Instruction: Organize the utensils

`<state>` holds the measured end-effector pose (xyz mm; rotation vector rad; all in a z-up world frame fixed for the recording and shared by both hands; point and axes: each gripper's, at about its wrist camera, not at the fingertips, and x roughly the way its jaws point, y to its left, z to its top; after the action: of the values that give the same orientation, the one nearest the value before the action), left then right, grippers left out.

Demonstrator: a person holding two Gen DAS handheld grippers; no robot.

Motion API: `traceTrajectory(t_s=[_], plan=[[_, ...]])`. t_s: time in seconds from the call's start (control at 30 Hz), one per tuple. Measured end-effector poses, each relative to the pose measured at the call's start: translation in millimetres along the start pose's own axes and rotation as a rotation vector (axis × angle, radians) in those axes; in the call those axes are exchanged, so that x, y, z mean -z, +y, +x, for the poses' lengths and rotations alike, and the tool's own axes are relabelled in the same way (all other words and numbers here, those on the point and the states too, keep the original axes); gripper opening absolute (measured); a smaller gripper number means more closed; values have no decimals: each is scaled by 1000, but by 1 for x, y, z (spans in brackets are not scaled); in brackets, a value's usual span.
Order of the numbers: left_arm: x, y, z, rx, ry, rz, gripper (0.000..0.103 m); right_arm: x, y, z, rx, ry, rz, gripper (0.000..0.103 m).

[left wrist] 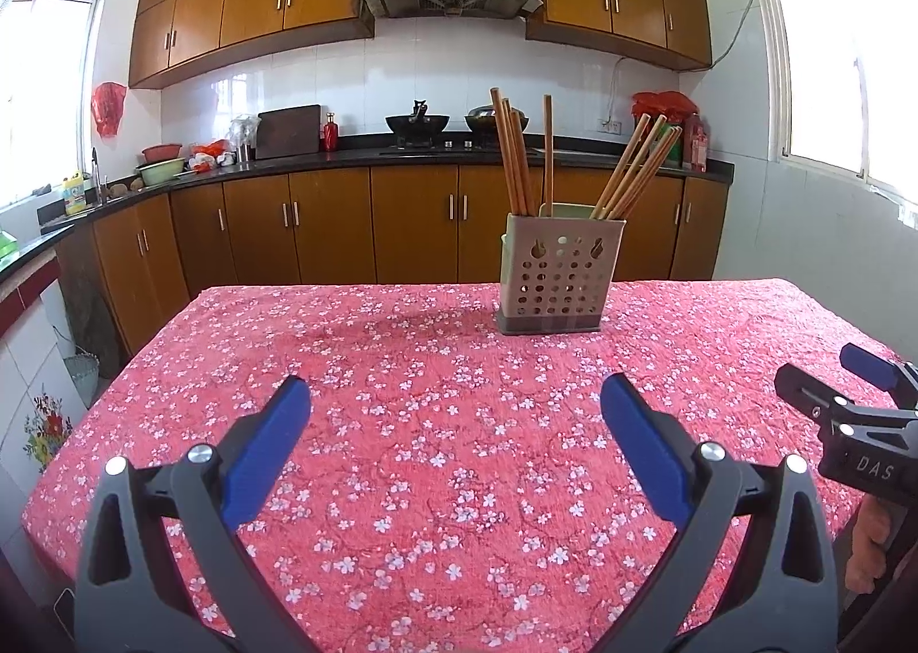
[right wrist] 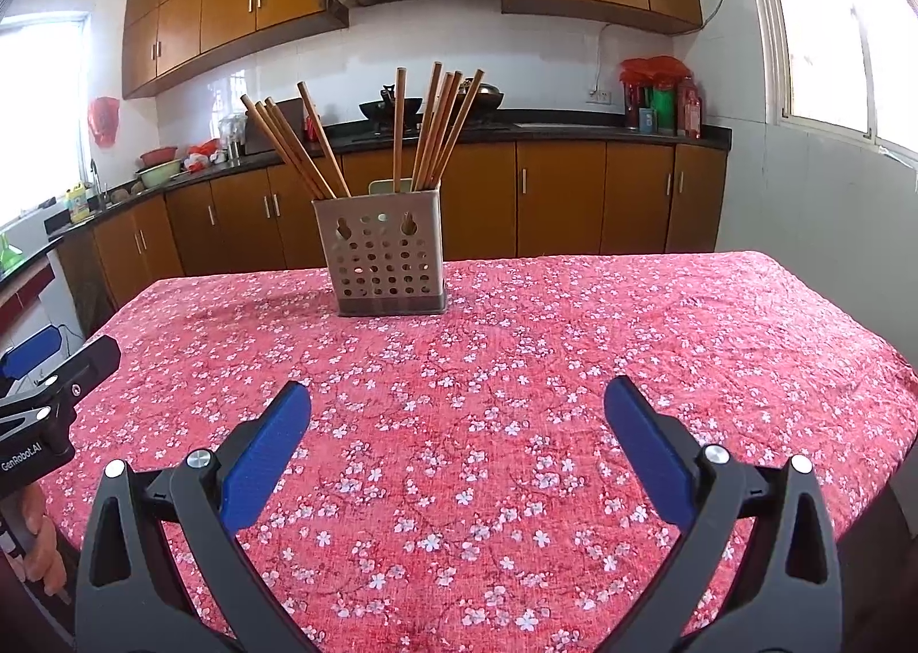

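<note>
1. Table [left wrist: 172,423] with red floral cloth fills the lower half of both views.
2. Left gripper [left wrist: 456,412]: fingers wide apart, nothing between them, above the cloth.
3. Right gripper [right wrist: 457,412]: fingers wide apart, nothing held, above the cloth.
4. Perforated utensil holder [left wrist: 553,280] stands upright on the cloth, 12 to 1 o'clock of the left gripper, 11 o'clock of the right.
5. Chopsticks [left wrist: 513,159] stand in the holder, fanned in 2 groups with 1 upright between.
</note>
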<state>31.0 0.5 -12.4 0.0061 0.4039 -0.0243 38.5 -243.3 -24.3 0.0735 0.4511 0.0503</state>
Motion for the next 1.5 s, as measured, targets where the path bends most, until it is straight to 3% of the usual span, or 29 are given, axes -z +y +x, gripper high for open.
traceTrajectory(t_s=[1.5], plan=[[2,0,1,8,-7,2,99,-2,0,-3,0,-9,4,101]])
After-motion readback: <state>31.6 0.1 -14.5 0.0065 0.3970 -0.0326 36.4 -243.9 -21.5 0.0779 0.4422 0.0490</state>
